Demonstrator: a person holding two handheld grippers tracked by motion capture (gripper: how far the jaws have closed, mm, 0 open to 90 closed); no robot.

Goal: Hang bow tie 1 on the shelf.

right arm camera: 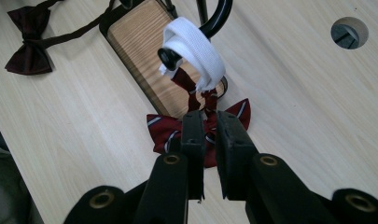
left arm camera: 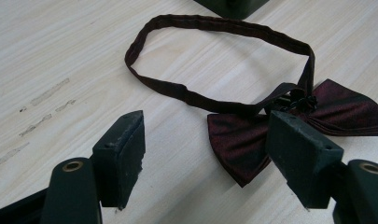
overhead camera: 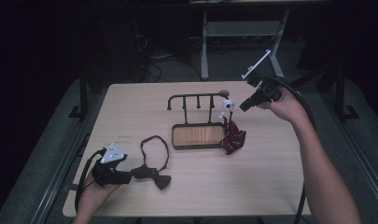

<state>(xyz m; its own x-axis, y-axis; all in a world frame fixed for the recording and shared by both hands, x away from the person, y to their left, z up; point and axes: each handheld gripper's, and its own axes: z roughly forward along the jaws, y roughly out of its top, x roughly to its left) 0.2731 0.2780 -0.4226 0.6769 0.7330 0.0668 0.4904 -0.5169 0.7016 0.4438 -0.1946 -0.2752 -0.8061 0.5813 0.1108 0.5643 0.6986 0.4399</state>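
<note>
Lying apart, two bow ties (overhead camera: 151,173) (overhead camera: 234,136); left hand-held gripper (left arm camera: 203,154) spread, right hand-held gripper (right arm camera: 210,140) nearly pressed together

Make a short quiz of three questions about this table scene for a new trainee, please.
1. True or false: the striped bow tie hangs by its white band from the rack's end hook.
2. Which claw has its jaws wide apart? A) left claw B) right claw
3. Fill in: the dark red bow tie lies flat on the ______.

Key: 1 true; 2 A; 3 table.
</note>
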